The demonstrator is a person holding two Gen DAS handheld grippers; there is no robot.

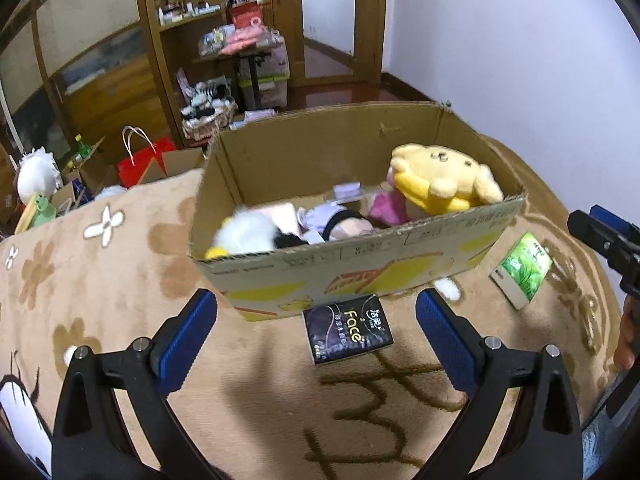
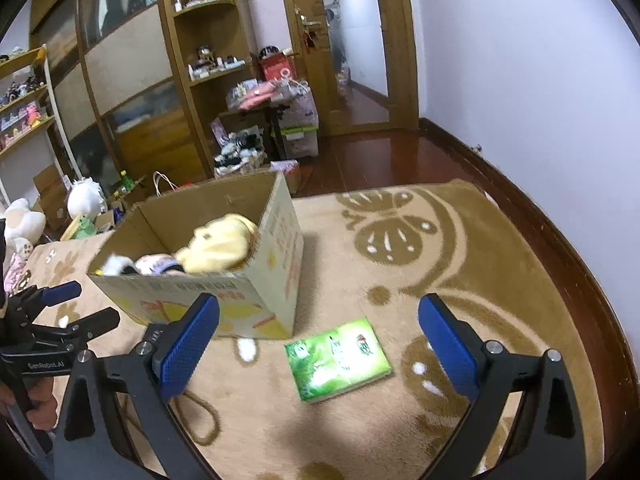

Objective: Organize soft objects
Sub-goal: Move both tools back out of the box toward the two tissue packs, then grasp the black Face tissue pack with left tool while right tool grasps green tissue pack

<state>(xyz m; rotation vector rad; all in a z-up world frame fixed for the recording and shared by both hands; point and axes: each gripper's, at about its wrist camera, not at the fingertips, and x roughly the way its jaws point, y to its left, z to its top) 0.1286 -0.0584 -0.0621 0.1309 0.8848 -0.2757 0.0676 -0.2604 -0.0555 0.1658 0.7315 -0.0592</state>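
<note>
A cardboard box (image 1: pixel 360 272) stands on the beige carpet and holds a yellow plush (image 1: pixel 444 178), a white and black plush (image 1: pixel 252 234) and a pink soft toy (image 1: pixel 386 208). A black tissue pack (image 1: pixel 347 329) lies on the carpet just in front of the box, ahead of my open, empty left gripper (image 1: pixel 316 316). A green tissue pack (image 2: pixel 338 358) lies right of the box (image 2: pixel 256 304), between the fingers of my open, empty right gripper (image 2: pixel 319 316). The green pack also shows in the left wrist view (image 1: pixel 522 268). The yellow plush also shows in the right wrist view (image 2: pixel 218 248).
The patterned carpet (image 2: pixel 400 260) ends at dark wood floor and a white wall on the right. Behind the box are wooden shelves (image 2: pixel 200 80), a red bag (image 1: pixel 140 164), more plush toys (image 2: pixel 86 196) and clutter. A doorway (image 2: pixel 360 40) is at the back.
</note>
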